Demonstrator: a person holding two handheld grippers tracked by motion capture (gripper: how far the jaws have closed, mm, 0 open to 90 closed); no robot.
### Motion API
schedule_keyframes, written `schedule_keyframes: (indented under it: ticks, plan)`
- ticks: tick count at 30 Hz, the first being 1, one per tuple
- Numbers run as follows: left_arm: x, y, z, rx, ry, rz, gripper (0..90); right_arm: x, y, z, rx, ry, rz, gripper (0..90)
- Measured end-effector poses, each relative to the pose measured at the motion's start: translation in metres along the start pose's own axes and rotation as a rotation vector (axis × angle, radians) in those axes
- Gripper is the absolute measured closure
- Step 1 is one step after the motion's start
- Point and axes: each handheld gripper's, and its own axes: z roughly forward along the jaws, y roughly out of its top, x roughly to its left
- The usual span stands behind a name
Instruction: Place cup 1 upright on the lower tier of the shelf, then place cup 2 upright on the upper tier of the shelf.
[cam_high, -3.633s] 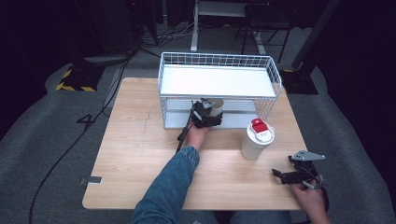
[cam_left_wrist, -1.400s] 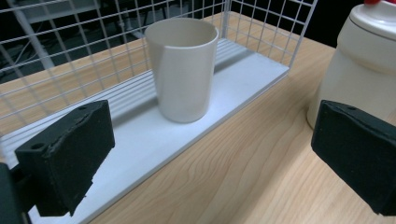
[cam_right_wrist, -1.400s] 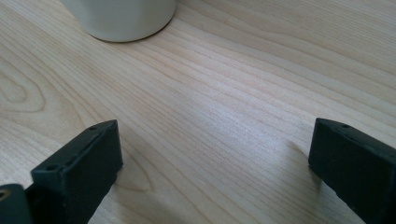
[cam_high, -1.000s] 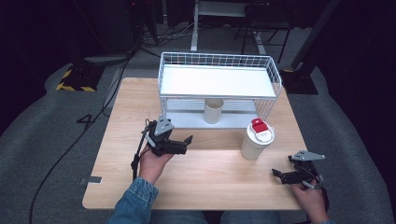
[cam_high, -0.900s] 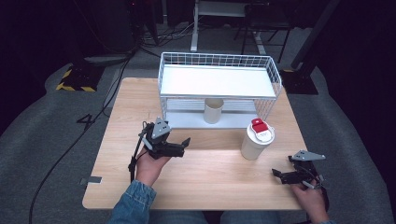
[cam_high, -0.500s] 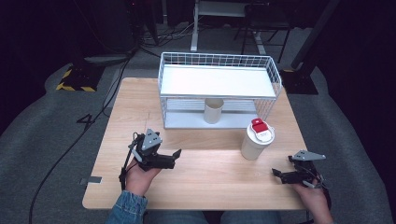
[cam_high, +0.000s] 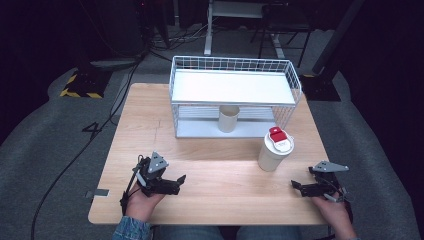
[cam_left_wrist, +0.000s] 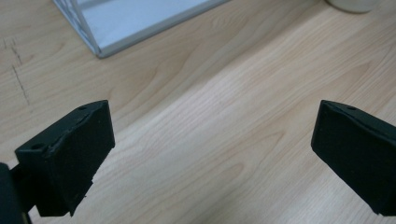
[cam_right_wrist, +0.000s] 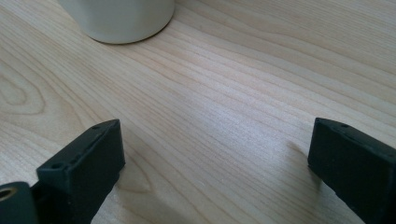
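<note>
Overhead, in the high view, a wooden table (cam_high: 210, 150) carries a white wire rack (cam_high: 235, 95) at its far middle. A small beige cup (cam_high: 229, 118) stands upright on the rack's lower shelf, beneath the white upper shelf. A larger white cup with a red-and-white lid (cam_high: 274, 149) stands upright on the table just in front of the rack's right end. The left gripper (cam_high: 176, 184) lies low over the near left part of the table, held in the person's left hand (cam_high: 142, 200), its jaws apart and pointing right; it is well apart from both cups. The right gripper (cam_high: 298, 187) sits at the near right edge in the right hand (cam_high: 334, 212), jaws apart and pointing left, near the lidded cup but not touching it.

Left gripper view: the two black jaws stand wide apart over bare wood with nothing between them; a corner of the rack's base (cam_left_wrist: 135, 21) lies ahead at upper left.

Right gripper view: the jaws are likewise spread wide and empty above the tabletop; the base of the white cup (cam_right_wrist: 119, 18) rests on the wood ahead at upper left, clear of both jaws.
</note>
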Motion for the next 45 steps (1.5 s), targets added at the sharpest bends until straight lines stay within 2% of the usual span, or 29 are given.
schedule_keyframes:
  ticks: [3,10,16,20,25,32,34,36,39,40,41,45]
  plan:
    - [0.002,-0.006,0.000,0.017,0.005,-0.011,0.3,0.000,0.000,0.000,0.000,0.000,0.000,3.9]
    - [0.008,-0.020,-0.002,0.070,0.031,-0.008,0.3,0.000,0.000,0.000,-0.001,-0.003,0.002,3.9]
    - [0.010,-0.029,0.000,0.104,0.029,-0.038,0.4,0.000,0.000,0.000,-0.001,-0.003,0.003,3.9]
    - [0.014,-0.037,0.003,0.144,0.026,-0.053,0.3,0.001,0.000,0.000,-0.001,-0.005,0.004,4.0]
    - [0.017,-0.040,0.006,0.175,0.026,-0.054,0.3,0.001,0.000,0.000,-0.001,-0.006,0.004,4.0]
    - [0.018,-0.042,0.014,0.239,0.029,-0.030,0.4,0.001,0.000,0.000,-0.002,-0.007,0.007,4.2]
    - [0.019,-0.044,0.017,0.244,0.022,-0.058,0.3,0.001,0.000,0.000,-0.002,-0.008,0.007,4.4]
    - [0.020,-0.046,0.017,0.232,0.048,-0.042,0.0,0.001,0.000,0.000,-0.003,-0.008,0.008,4.6]
    - [0.022,-0.050,0.017,0.193,0.051,-0.039,0.0,0.001,0.000,0.000,-0.003,-0.008,0.008,4.6]
    - [0.023,-0.053,0.018,0.162,0.040,-0.036,0.0,0.001,0.000,0.000,-0.003,-0.008,0.008,4.6]
    - [0.025,-0.054,0.017,0.160,0.031,-0.023,0.2,0.001,0.000,0.000,-0.003,-0.008,0.008,4.6]
    - [0.026,-0.054,0.016,0.160,0.023,-0.015,0.2,0.002,0.000,0.000,-0.003,-0.008,0.008,5.0]
